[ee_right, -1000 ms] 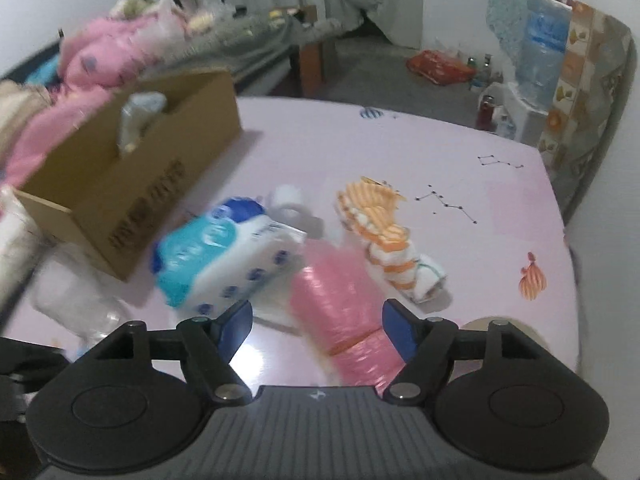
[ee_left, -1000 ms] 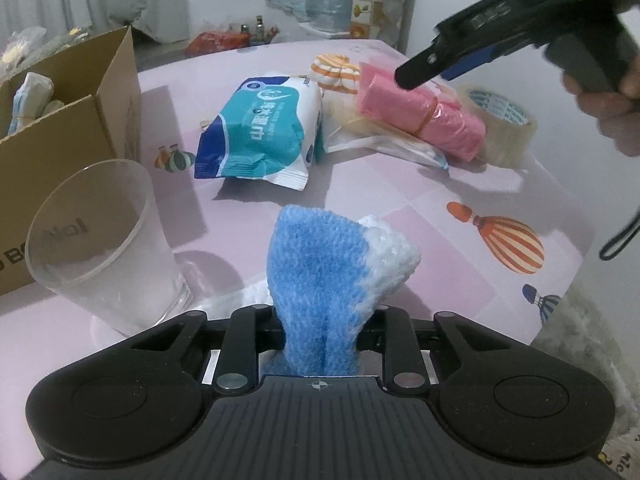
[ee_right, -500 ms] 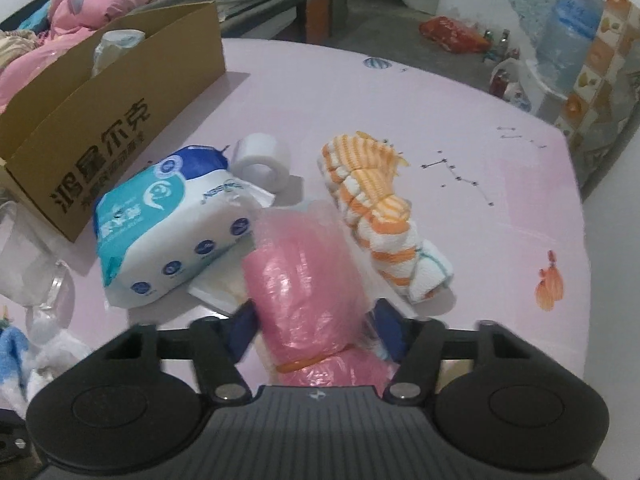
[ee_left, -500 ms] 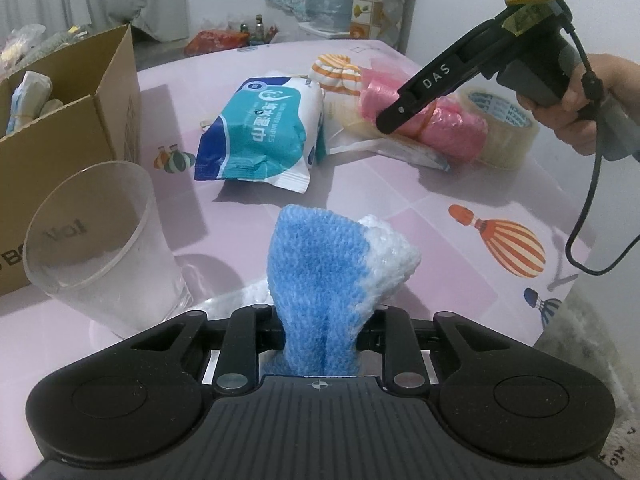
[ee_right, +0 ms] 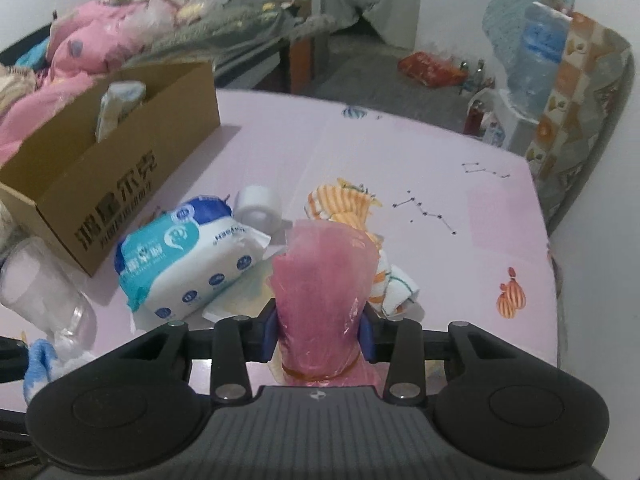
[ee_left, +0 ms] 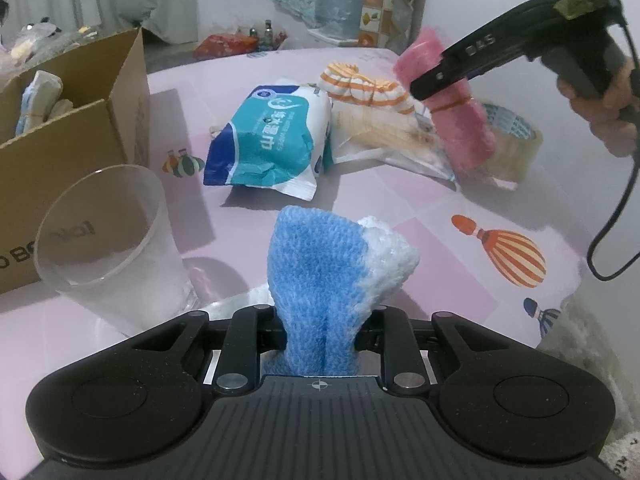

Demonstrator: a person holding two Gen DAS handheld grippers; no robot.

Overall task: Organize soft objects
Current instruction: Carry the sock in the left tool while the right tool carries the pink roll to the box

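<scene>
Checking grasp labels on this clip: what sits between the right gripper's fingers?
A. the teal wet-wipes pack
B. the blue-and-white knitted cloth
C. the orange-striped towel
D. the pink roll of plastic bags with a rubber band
D: the right gripper is closing its blue pads on the pink roll of plastic bags, lifted off the table in the left view.

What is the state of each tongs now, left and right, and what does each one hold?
Left tongs: shut on the blue and white knitted cloth.
Right tongs: closing on the pink plastic roll, which is between the pads and lifted off the table.
</scene>
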